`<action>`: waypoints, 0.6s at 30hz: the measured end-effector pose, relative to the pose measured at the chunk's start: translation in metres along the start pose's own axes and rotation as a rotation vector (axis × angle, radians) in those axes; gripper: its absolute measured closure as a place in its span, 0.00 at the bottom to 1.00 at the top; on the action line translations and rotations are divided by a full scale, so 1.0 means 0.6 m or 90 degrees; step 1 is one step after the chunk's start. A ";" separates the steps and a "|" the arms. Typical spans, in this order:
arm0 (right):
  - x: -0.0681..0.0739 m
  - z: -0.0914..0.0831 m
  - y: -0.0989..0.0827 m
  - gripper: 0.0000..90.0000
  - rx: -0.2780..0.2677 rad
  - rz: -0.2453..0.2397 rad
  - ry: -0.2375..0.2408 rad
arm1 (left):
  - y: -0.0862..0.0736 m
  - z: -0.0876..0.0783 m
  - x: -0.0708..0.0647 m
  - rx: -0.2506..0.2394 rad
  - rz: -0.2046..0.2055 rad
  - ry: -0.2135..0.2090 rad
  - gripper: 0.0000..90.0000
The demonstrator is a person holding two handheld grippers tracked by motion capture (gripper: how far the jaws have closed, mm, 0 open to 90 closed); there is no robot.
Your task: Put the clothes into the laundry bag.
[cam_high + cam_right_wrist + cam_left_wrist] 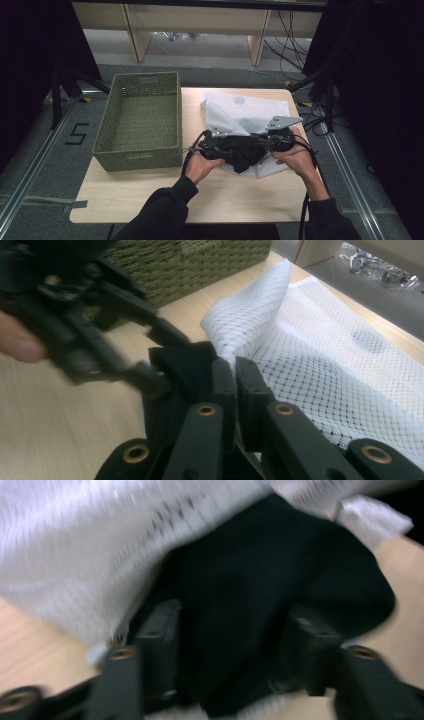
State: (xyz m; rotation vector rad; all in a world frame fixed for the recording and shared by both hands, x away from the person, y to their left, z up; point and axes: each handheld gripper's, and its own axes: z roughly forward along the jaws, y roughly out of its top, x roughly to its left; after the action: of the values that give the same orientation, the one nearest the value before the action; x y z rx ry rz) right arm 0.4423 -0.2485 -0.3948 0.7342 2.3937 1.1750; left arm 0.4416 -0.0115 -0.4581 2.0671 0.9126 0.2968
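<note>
A: Where was the black cloth?

B: Near-right part of the table, lying half in the mouth of the white mesh bag. The bag spread away to the far right; the cloth bunched at its near edge, between the two grippers.

A: Left gripper?

B: Jaws stood well apart, w/ the cloth bulging up between them in the left gripper view. Pic's blurred, so I couldn't tell if the pads still touched the fabric, but they weren't pinching it. White mesh lay over the cloth's upper left there.

A: And the right gripper?

B: Jaws nearly together. In the right gripper view its fingers were clamped at the spot where the cloth met the mesh bag's edge; a thin fold sat betw. them, looked like the mesh edge, poss. w/ some cloth too. The left gripper showed farther off in that view, blurred, jaws spread round the cloth's other side.

A: Hands?

B: Left hand and right hand came in from the near edge, dark sleeves, each holding its gripper low over the bag.

A: Anything else round it?

B: Green woven basket on the left of the table, just beside the bag. Desk legs and cables on the floor beyond the far edge.
</note>
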 end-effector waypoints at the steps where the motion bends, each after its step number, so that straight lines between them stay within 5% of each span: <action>1: 0.000 0.002 -0.001 0.99 -0.002 0.009 0.007 | -0.002 -0.006 -0.003 0.002 0.006 0.000 0.37; 4: 0.002 0.004 0.000 0.99 0.006 0.010 0.013 | -0.015 -0.012 -0.019 0.034 0.052 -0.012 0.33; 8: 0.006 0.006 0.000 0.99 0.009 0.009 0.008 | -0.017 0.014 -0.024 0.043 0.058 -0.017 0.36; 13: 0.008 0.003 0.000 0.99 0.009 -0.003 0.017 | -0.007 0.048 -0.021 0.023 0.059 -0.003 0.85; 18: 0.018 -0.002 -0.004 0.99 0.012 -0.002 0.020 | 0.009 0.052 -0.013 -0.011 0.026 -0.003 0.92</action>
State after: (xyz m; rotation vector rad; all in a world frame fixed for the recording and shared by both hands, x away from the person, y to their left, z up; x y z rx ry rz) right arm 0.4322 -0.2438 -0.3970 0.7237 2.4335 1.1732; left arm 0.4543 -0.0378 -0.4722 2.0718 0.8628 0.3205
